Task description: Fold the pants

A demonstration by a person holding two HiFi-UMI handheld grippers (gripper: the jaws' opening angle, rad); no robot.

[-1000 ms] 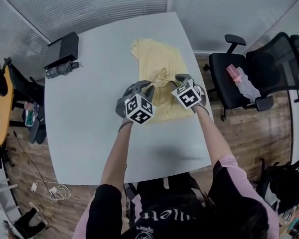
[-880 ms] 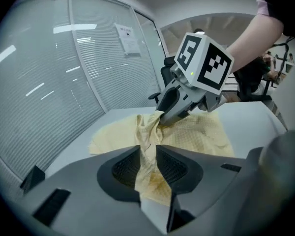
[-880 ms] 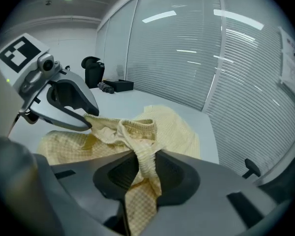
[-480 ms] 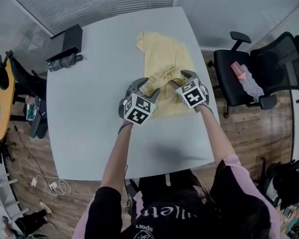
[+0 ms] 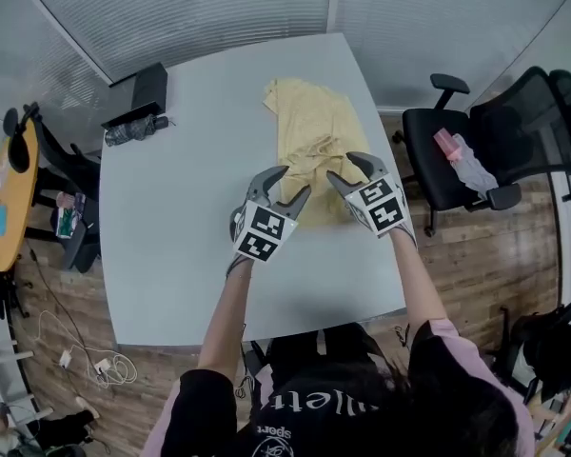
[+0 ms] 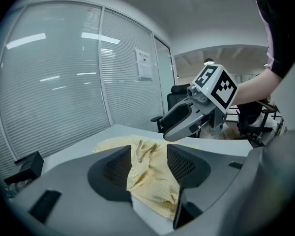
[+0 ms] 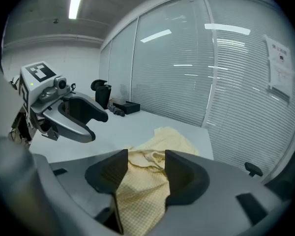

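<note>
Yellow pants (image 5: pixel 316 146): lying rumpled, partly folded, at the right edge of the table (image 5: pixel 171 246); left gripper (image 5: pixel 287 185) and right gripper (image 5: pixel 350 169): jaws just been opening, now hanging released, gripping nothing; folding remaining.

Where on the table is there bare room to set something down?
The left half of the table is bare, from the black box and bottle at the back to the near edge; so is the strip nearer than the pants. The pants crowd the right side.

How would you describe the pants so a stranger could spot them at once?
Find the big grey table. The pants lie on its far right part. They are the only crumpled, pale yellow thing there; the box at far left is black.
</note>
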